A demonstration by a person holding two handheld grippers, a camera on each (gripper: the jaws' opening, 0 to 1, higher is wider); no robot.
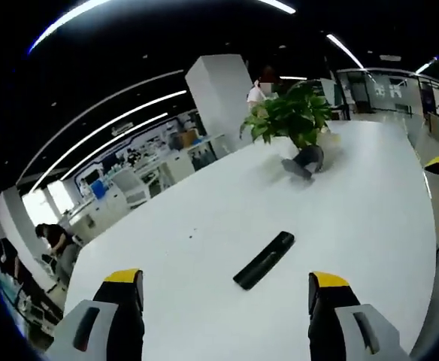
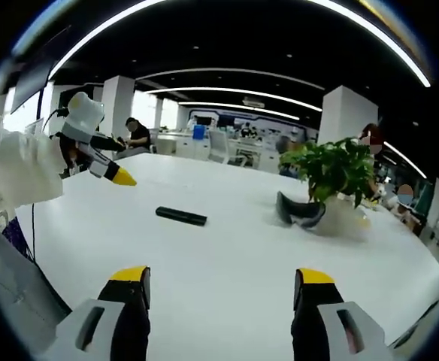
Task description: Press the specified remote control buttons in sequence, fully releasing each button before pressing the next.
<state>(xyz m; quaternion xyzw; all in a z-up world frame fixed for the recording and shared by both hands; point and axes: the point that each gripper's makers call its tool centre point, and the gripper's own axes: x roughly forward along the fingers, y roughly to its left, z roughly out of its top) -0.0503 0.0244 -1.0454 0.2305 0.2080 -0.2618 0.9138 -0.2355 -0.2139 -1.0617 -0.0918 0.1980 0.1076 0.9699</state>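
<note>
White table [image 1: 370, 195] fills the foreground, open office w/ desks behind. Your left gripper [image 1: 227, 289] has jaws spread wide, nothing btwn them; black remote control [image 1: 264, 259] lies flat on the table just ahead, btwn the jaw lines, not touched. Your right gripper [image 2: 221, 284] is also wide apart & empty; the remote sits further off, left of centre. Beyond: dark headset [image 2: 301, 212] beside a potted plant [image 2: 332, 171]. White pillar [image 1: 223, 94] & seated person [image 2: 137, 135] at back.

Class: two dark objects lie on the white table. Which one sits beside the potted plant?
The bulky dark headset, at the potted plant. The remote control is slim, flat and lies alone mid-table.
</note>
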